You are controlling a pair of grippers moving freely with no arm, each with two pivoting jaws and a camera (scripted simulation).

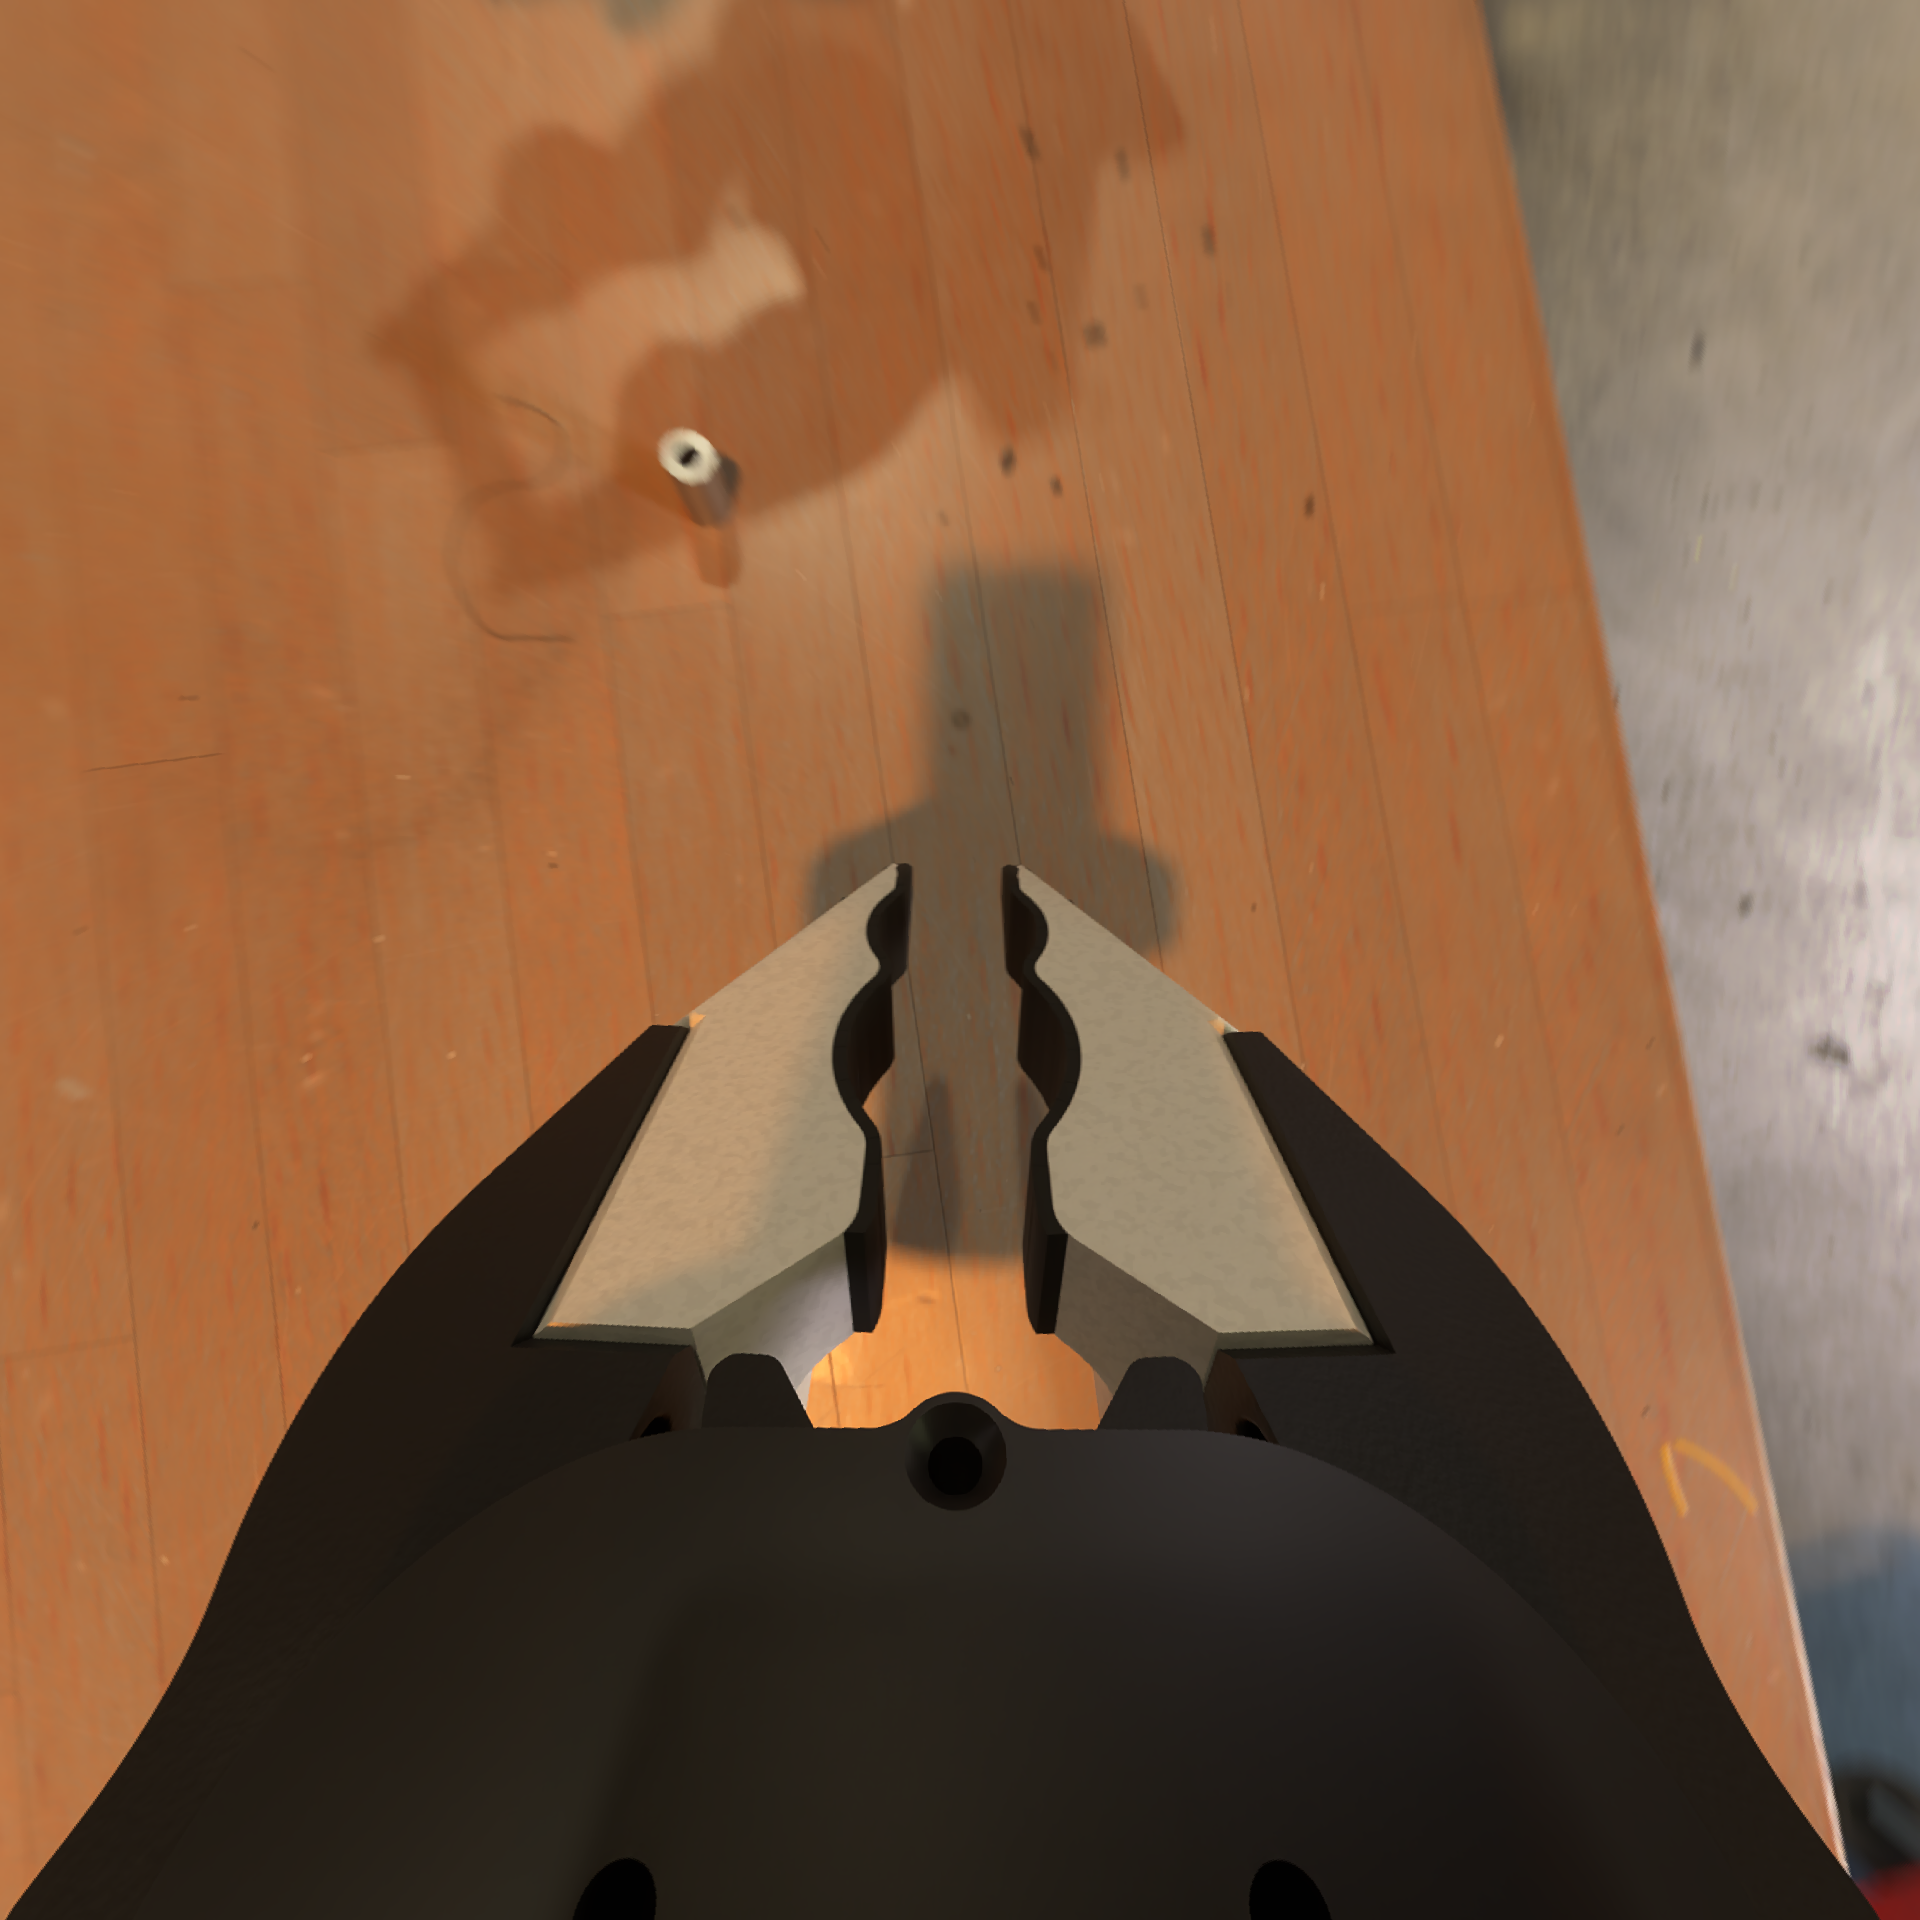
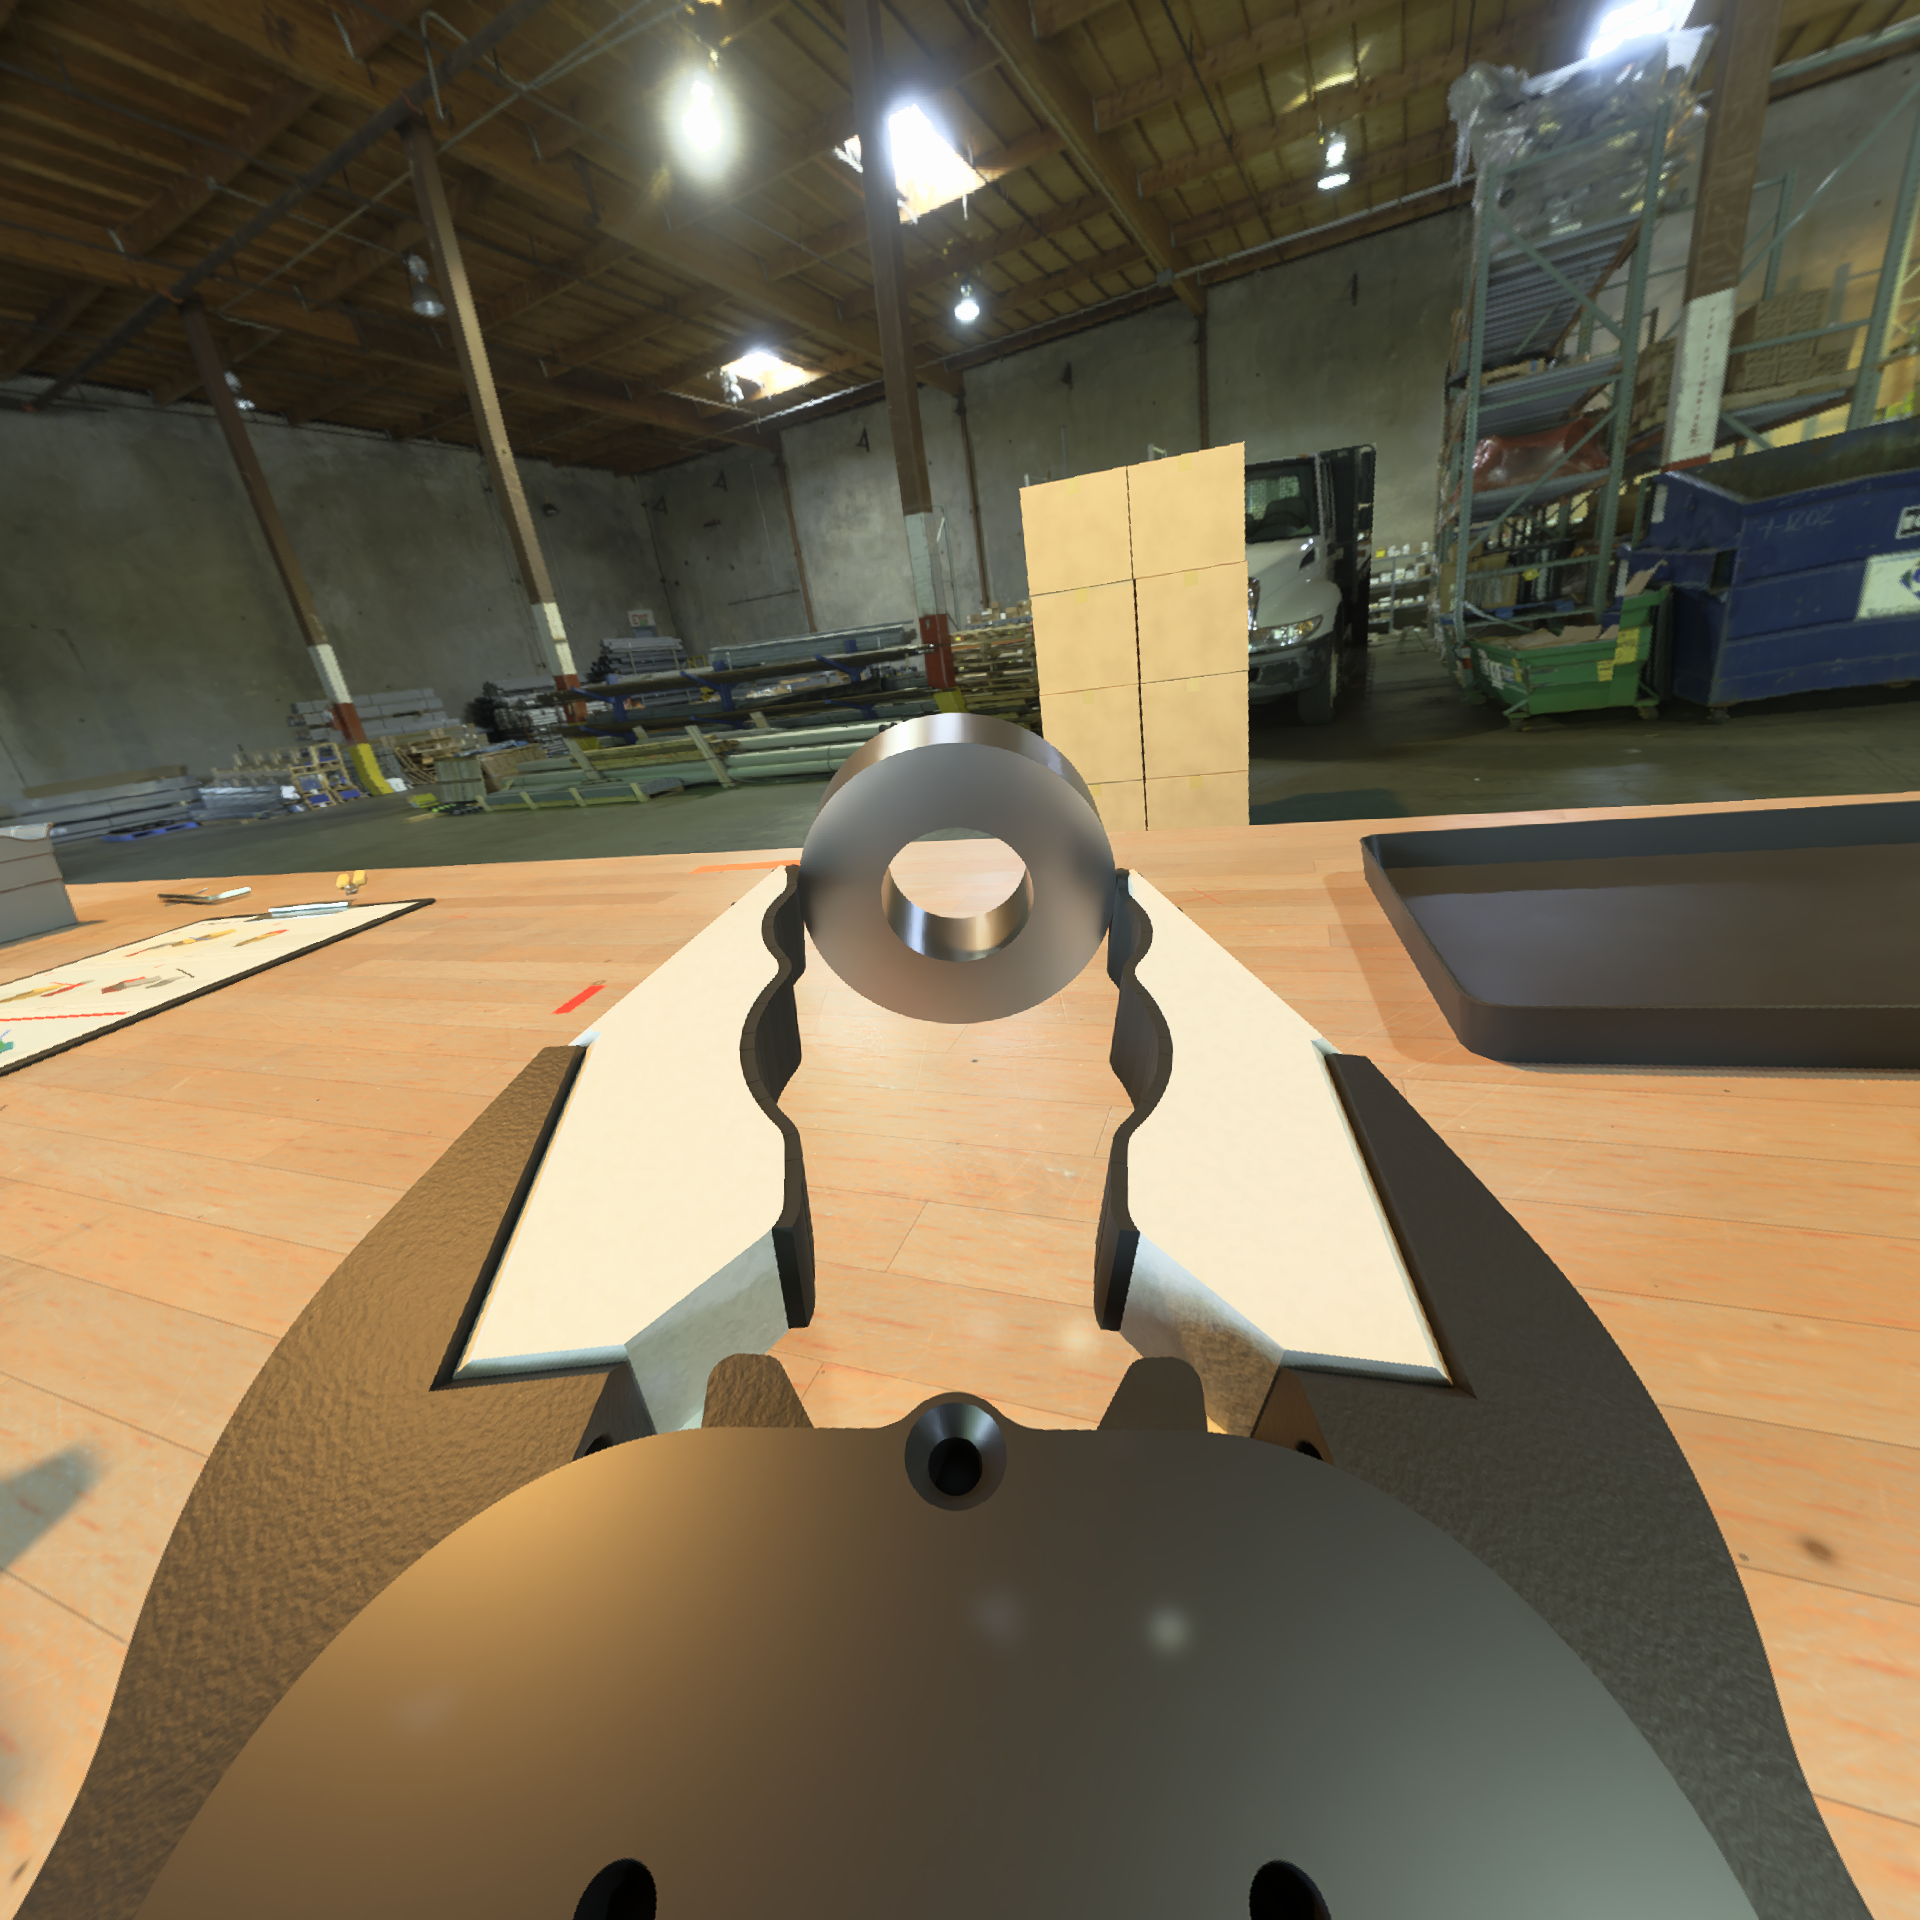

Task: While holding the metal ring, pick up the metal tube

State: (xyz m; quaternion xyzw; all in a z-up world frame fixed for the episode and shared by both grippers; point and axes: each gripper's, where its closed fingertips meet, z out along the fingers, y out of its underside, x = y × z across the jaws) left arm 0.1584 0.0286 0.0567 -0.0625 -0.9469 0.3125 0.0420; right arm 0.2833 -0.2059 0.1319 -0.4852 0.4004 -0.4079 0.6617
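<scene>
Metal tube point(image 1: 698, 476), short and silvery with a dark bore, stands upright on the wooden tabletop point(image 1: 312, 935) in the left wrist view, its open end facing up. It sits ahead of the left tongs point(image 1: 956, 878) and off to their left, well apart from the tips, on a darker stain point(image 1: 644, 343) that spreads over the boards. Those left tongs hang above the tabletop with a narrow gap between the pale fingers point(image 1: 790, 1091); nothing is between them, and their shadow point(image 1: 997, 748) falls on the planks just beyond the tips. At the right of that view the tabletop ends, and a blurred grey floor point(image 1: 1745, 520) lies below.

In the right wrist view, the right tongs point(image 2: 958, 883) are clamped on the metal ring point(image 2: 956, 868), a thick polished ring held at the very tips, one finger pressing each side of its rim. Its hole faces the camera, and the ring is clear of the tabletop. A dark shallow tray point(image 2: 1662, 935) rests on the tabletop to the right, and a white printed sheet point(image 2: 177, 971) lies flat to the left, with a few small tools point(image 2: 208, 894) beyond it. A short red mark point(image 2: 579, 997) shows on the wood near the left finger. Behind the tabletop stands a tall stack of cardboard boxes point(image 2: 1138, 623) in a warehouse, with a white truck point(image 2: 1288, 582) and a blue bin point(image 2: 1787, 582) farther right.
</scene>
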